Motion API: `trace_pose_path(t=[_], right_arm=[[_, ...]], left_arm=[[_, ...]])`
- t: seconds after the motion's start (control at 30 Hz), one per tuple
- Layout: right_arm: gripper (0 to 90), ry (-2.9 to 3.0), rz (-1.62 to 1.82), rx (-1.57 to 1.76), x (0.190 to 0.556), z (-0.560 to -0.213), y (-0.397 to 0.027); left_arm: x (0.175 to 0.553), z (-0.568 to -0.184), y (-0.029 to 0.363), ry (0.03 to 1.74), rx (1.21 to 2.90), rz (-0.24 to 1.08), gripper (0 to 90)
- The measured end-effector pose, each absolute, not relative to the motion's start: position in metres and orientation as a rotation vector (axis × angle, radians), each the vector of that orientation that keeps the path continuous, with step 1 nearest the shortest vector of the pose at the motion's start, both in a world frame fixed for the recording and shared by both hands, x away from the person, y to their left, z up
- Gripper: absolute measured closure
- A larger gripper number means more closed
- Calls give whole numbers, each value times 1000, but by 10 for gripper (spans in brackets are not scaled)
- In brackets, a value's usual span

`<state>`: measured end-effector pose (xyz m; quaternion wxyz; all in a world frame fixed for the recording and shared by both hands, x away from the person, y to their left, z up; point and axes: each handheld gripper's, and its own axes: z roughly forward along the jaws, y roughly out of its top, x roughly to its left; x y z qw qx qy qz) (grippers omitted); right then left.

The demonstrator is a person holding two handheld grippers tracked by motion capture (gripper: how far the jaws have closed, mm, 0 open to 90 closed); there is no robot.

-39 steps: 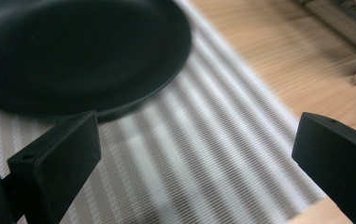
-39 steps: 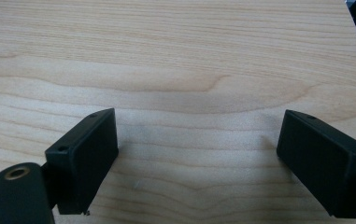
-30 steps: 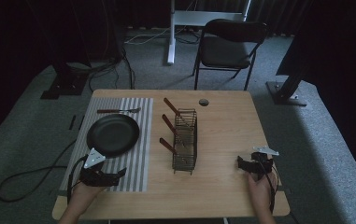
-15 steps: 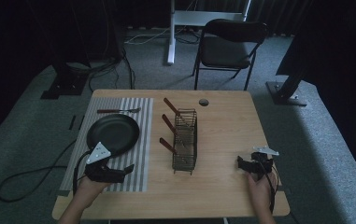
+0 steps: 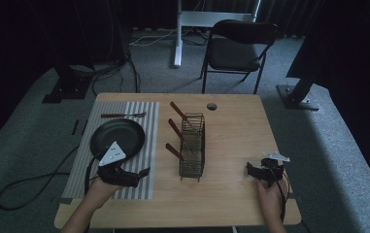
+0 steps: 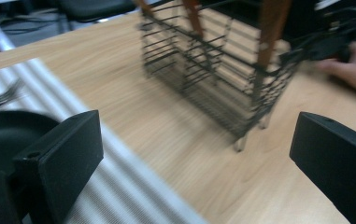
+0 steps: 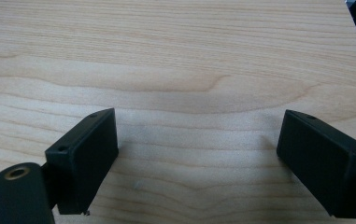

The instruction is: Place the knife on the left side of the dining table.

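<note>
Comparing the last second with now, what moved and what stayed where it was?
The left tongs slid a little to the right over the striped mat, toward the wire rack, jaws open and empty. The right tongs stayed put on the bare table, also open. The pan, the fork and the rack did not shift.

The left hand-held gripper (image 5: 141, 174) has swung toward the wire rack (image 5: 192, 145).
</note>
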<state>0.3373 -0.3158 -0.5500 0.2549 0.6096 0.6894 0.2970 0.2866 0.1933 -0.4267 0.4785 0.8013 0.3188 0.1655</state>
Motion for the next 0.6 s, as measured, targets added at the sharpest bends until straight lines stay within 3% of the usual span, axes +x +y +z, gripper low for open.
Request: trace_pose_path(t=[0.6], right_arm=[[115, 1872, 806, 1656, 337, -550, -316]], left_arm=[[302, -411, 164, 633, 1947, 351, 44]])
